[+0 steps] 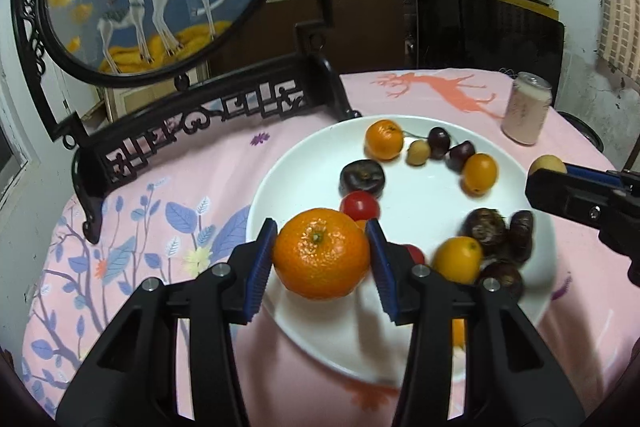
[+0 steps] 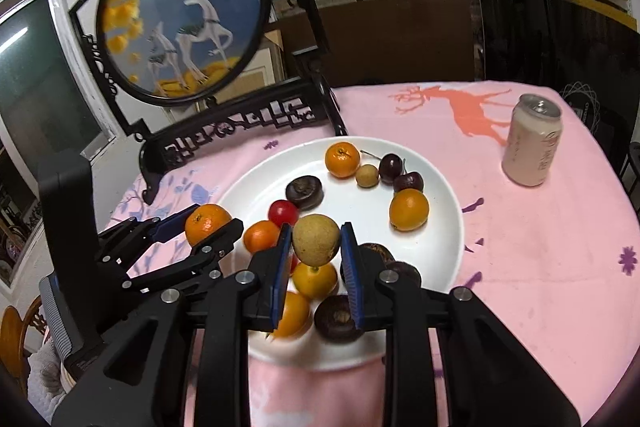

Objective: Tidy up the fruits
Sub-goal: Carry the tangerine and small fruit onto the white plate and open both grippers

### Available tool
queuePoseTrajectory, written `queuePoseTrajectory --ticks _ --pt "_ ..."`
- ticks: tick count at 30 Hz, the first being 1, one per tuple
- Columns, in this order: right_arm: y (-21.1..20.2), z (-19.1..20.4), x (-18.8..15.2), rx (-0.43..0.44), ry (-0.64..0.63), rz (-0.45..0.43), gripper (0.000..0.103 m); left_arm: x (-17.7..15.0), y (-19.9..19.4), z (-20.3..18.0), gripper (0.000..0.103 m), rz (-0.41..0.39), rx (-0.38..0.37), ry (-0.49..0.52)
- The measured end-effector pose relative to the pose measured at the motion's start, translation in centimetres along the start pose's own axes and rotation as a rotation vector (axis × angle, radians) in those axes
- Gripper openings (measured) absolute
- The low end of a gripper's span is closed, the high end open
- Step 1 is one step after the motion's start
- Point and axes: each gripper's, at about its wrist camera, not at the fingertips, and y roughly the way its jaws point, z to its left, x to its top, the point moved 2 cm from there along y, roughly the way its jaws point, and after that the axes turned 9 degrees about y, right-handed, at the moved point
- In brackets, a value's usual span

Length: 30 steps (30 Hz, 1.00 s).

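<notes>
My left gripper (image 1: 320, 231) is shut on a tangerine (image 1: 320, 259) and holds it above the near left rim of a white plate (image 1: 420, 187). In the right wrist view the right gripper (image 2: 316, 231) is shut on a small tan longan (image 2: 315, 247) over the plate (image 2: 440, 227). The left gripper (image 2: 218, 217) with its tangerine (image 2: 206, 223) shows at the left of that view. On the plate lie another tangerine (image 2: 342, 159), a longan (image 2: 367, 175), two dark cherries (image 2: 390, 166), a kumquat (image 2: 409, 209), a cherry tomato (image 2: 282, 212) and dark water chestnuts (image 2: 304, 191).
A pink-white drink can (image 2: 532, 141) stands at the back right of the pink tablecloth (image 2: 540, 267). A round deer picture in a black carved stand (image 2: 224, 131) rises right behind the plate at the left. Shelves and a dark panel lie beyond the table.
</notes>
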Motion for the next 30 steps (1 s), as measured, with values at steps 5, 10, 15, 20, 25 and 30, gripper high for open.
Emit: queuePoseTrajectory --ticks 5,10,15,20,25,30 --pt "2.2 -0.5 0.2 0.001 0.013 0.021 0.026 -0.1 1.1 0.2 0.046 0.009 -0.002 0.0" --pt "3.4 -0.4 0.1 -0.009 -0.001 0.037 0.026 0.2 1.4 -0.2 0.046 -0.005 0.013 0.015" --pt "3.9 -0.5 0.0 -0.019 -0.004 0.045 0.026 0.3 1.4 -0.4 0.046 -0.014 0.029 0.031" --pt "4.6 -0.7 -0.3 -0.03 -0.003 0.063 0.026 0.3 1.4 -0.2 0.047 -0.014 0.023 0.018" --pt "5.4 -1.0 -0.8 -0.04 0.004 0.091 0.027 0.2 1.4 -0.4 0.048 -0.02 0.033 0.023" --pt "5.5 -0.9 -1.0 -0.042 -0.004 0.086 0.027 0.1 1.6 -0.2 0.057 -0.027 0.043 0.01"
